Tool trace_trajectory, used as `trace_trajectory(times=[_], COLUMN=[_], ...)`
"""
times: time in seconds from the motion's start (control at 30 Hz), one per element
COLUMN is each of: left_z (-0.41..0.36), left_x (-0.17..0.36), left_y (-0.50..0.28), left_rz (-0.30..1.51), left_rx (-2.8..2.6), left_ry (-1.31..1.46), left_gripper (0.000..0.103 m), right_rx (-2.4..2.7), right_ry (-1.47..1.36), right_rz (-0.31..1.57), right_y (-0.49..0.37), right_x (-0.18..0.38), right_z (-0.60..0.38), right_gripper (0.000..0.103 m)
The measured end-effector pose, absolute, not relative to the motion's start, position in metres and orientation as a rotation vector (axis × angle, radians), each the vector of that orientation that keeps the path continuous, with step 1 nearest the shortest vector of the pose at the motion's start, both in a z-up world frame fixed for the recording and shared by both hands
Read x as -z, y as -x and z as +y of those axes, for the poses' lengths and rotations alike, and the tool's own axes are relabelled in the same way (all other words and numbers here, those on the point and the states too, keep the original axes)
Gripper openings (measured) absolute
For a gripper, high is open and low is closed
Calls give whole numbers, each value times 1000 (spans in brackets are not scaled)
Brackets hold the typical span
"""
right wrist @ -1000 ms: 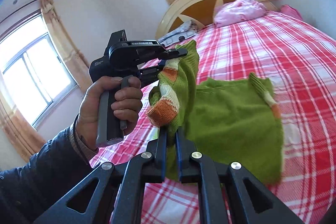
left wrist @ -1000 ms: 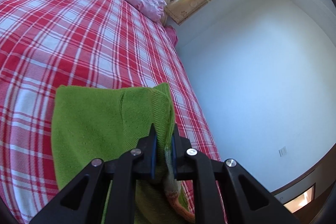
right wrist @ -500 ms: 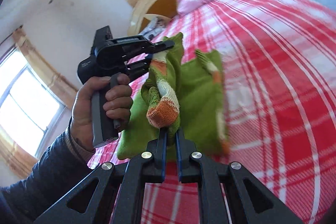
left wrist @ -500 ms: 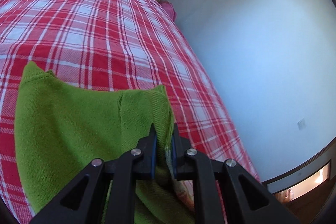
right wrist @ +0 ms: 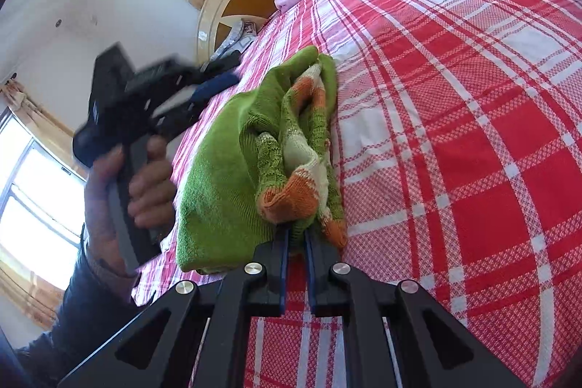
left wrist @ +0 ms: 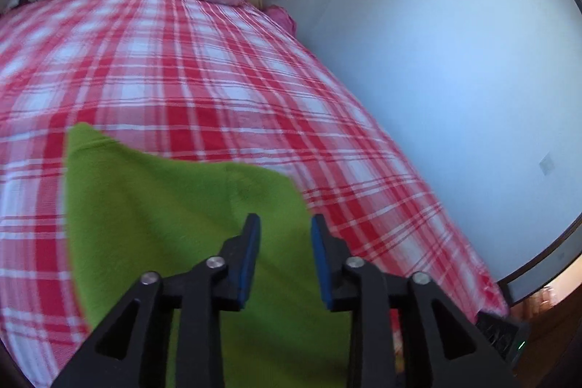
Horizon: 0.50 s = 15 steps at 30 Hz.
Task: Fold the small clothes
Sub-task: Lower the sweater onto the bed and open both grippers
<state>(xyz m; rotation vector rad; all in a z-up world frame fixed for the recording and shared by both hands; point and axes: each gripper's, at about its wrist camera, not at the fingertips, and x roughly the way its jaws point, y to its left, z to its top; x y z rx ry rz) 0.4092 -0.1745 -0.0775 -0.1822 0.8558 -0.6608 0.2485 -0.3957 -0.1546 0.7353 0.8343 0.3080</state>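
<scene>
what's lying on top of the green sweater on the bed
Its own striped sleeves lie bunched on top of the green sweater. The fabric under them is covered.

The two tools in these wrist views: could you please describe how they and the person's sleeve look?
Both are black plastic. The left tool and the right tool each have two angular fingers with triangular cut-outs, silver screw heads and blue pads inside the tips. In the right wrist view, the left one has a boxy black body on a grey handle. The sleeve is dark over a lighter cuff.

Green knit sweater [right wrist: 218, 177] lies folded on the bed, striped sleeves bunched on top.
</scene>
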Motion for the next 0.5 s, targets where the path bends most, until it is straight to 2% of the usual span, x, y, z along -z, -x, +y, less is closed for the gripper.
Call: trace_trajectory(times=[0.07,0.13,0.17,0.2,0.27,0.3,0.5], left_z=[-155,-133,-122,-112,-96,-92,-93], left_x=[81,86,88,91,98,103,127], left_y=[-391,-373,-364,-355,-339,-332,-326], left_rz=[810,772,753,733,690,673,685], left_rx=[622,572,553,531,493,474,486], left_ry=[140,96,85,75,56,43,34], left_gripper=[49,51,52,59,71,73,73], right_rx=[-282,-229,-182,-167,-159,-161,-231], right_ry=[-729,-686,-637,-616,-574,-546,-471], right_rz=[827,801,761,729,661,643,696], right_y=[-245,-240,-236,-234,-232,-237,-302], right_x=[152,142,130,121,101,91,78], right_z=[-400,-402,-403,-403,-401,-396,-364], right_gripper=[11,25,37,46,49,49,49])
